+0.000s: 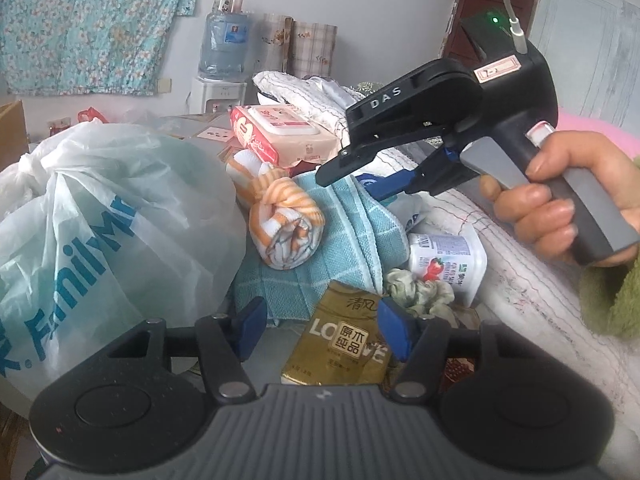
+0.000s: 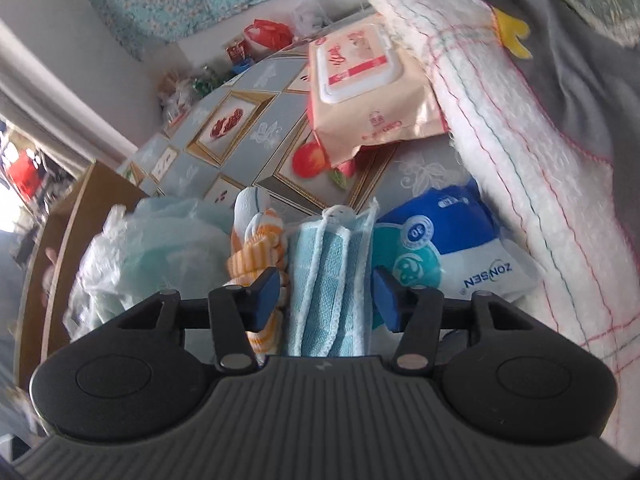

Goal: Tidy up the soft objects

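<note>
With the right gripper (image 2: pixel 326 294) fingers clamped on the blue towel (image 2: pixel 328 280) and the left gripper (image 1: pixel 320 330) fingers pinching the gold tissue pack (image 1: pixel 340 344), lifting both clear looks next.

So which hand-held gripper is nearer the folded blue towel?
Right. The right hand-held gripper has the blue towel between its fingers. The left hand-held gripper sits lower, straddling the gold tissue pack, just below the towel's edge.
</note>
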The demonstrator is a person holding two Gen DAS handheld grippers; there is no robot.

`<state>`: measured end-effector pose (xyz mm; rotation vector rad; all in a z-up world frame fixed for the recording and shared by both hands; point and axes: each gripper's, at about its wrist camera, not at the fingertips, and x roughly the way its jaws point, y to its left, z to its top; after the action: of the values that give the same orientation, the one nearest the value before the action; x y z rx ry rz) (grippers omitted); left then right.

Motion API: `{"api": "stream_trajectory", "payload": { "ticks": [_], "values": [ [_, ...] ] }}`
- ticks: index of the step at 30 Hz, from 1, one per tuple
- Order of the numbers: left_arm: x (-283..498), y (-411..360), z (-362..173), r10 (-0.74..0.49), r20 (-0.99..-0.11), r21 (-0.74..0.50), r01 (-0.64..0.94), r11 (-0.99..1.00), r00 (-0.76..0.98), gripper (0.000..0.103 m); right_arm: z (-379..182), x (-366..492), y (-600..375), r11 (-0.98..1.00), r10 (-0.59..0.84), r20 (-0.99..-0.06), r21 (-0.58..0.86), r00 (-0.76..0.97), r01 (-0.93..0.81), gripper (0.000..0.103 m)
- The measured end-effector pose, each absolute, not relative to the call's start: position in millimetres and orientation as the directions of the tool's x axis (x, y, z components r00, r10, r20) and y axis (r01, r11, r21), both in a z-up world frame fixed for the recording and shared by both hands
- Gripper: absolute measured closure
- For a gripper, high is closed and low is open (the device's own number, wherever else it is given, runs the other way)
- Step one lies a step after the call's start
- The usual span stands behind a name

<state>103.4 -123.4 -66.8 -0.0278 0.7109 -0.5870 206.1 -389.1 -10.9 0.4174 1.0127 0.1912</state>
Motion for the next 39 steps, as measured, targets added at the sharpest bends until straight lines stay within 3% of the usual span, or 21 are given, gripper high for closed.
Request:
{"api": "stream_trajectory", "payload": {
  "ticks": [2, 5, 6, 9, 12, 25, 33, 39],
  "values": [
    [105, -125, -69, -0.515, -0.612, -0.218, 0.498, 0.839, 0.6, 0.042, -12, 208, -383, 0.909, 0.341, -0.781, 0.416, 0.524, 0.027, 0.052],
    [106, -125, -71, -0.515, -0.616, -0.218, 0.499, 0.839, 0.597, 0.042, -15, 213, -375, 0.92, 0.331, -0.784, 0.392, 0.525, 0.006, 0.06],
    [106, -124, -72, -0.514, -0.616, -0.218, 0.498, 0.839, 0.597, 0.042, -16, 213, -372, 0.926, 0.321, -0.787, 0.377, 0.527, -0.002, 0.072],
    [107, -123, -72, -0.512, -0.615, -0.219, 0.494, 0.841, 0.599, 0.042, -19, 214, -372, 0.931, 0.309, -0.784, 0.366, 0.538, 0.0, 0.09],
    [107, -122, -70, -0.512, -0.61, -0.219, 0.492, 0.843, 0.605, 0.041, -18, 209, -376, 0.916, 0.329, -0.763, 0.4, 0.556, 0.008, 0.095],
    [98, -104, -52, -0.613, -0.514, -0.354, 0.502, 0.789, 0.6, 0.027, 61, 158, -389, 0.921, 0.307, -0.594, 0.383, 0.743, -0.075, 0.096],
    [99, -88, -38, -0.691, -0.423, -0.47, 0.51, 0.721, 0.587, 0.022, 80, 123, -389, 0.871, 0.419, -0.536, 0.465, 0.733, -0.158, 0.096],
    [98, -85, -36, -0.744, -0.367, -0.523, 0.538, 0.661, 0.558, 0.018, 72, 106, -385, 0.758, 0.593, -0.508, 0.614, 0.624, -0.221, 0.096]
  ]
}}
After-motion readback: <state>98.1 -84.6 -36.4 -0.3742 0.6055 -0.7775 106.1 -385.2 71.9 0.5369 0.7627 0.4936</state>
